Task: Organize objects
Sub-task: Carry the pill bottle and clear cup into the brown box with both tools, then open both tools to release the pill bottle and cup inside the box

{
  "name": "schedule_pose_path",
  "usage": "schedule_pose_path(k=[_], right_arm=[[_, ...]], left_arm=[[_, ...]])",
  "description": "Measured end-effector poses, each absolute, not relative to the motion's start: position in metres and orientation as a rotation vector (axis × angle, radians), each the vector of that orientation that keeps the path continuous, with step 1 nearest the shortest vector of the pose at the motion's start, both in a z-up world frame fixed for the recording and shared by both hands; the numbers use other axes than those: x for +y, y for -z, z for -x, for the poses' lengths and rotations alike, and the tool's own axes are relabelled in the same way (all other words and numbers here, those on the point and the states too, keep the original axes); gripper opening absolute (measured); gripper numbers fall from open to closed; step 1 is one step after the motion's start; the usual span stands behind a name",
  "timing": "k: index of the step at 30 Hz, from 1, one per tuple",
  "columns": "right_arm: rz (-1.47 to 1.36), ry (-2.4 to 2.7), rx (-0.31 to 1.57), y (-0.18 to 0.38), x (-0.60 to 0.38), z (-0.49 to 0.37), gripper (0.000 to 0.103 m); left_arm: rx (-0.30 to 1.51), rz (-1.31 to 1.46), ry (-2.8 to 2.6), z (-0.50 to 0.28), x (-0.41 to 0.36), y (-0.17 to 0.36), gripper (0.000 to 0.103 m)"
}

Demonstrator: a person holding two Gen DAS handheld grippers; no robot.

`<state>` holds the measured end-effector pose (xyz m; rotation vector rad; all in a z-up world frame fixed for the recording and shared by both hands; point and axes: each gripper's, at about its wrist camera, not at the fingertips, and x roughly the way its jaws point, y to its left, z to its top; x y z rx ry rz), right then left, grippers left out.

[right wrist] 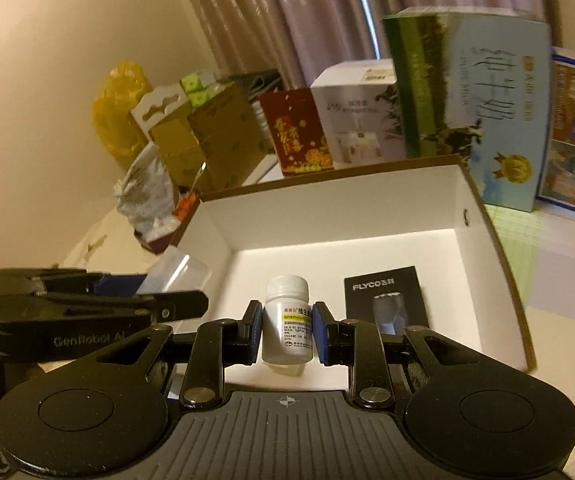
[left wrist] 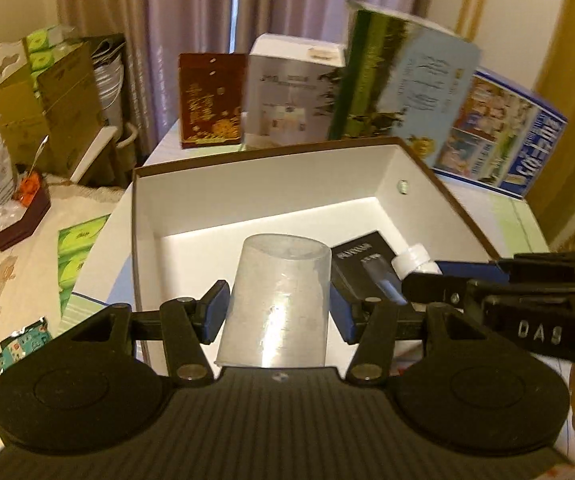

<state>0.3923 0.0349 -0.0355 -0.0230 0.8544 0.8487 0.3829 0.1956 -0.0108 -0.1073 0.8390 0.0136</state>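
A clear plastic cup lies with its rim toward the camera, and my left gripper is shut on its sides. It hangs over the near left part of an open white box with a brown rim. My right gripper is shut on a white pill bottle, upright over the box floor; I cannot tell whether it touches the floor. A black FLYCO package lies flat inside the box, right of the bottle. In the right wrist view, the left gripper and the cup show at the left.
Behind the open box stand a red box, a white box, a tall green-and-blue milk carton and a blue printed box. On the left are green tissue packs, a brown tray of bags and stacked cartons.
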Motion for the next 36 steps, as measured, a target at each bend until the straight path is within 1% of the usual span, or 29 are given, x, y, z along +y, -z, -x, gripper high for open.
schedule_pose_path(k=[5, 15, 18, 23, 33, 35, 36], right_arm=[[0.054, -0.86, 0.938, 0.053, 0.05, -0.411, 0.024], [0.135, -0.825, 1.137, 0.089, 0.068, -0.436, 0.024], [0.168, -0.81, 1.152, 0.094, 0.072, -0.437, 0.024], [0.19, -0.806, 1.159, 0.095, 0.072, -0.438, 0.024], [0.202, -0.798, 1.168, 0.099, 0.076, -0.442, 0.024], [0.203, -0.796, 1.168, 0.1, 0.076, -0.442, 0.024], [0.201, -0.794, 1.17, 0.1, 0.076, -0.442, 0.024]], left_arm=[[0.893, 0.149, -0.06, -0.406, 0.209, 0.028, 0.049], [1.1, 0.101, -0.134, -0.437, 0.21, 0.075, 0.049], [1.108, 0.027, -0.151, -0.44, 0.202, 0.081, 0.049], [1.129, 0.009, -0.12, -0.444, 0.193, 0.089, 0.049], [1.191, 0.02, -0.129, -0.455, 0.199, 0.112, 0.05], [1.194, 0.038, -0.119, -0.455, 0.201, 0.112, 0.052], [1.19, 0.036, -0.117, -0.454, 0.201, 0.111, 0.057]])
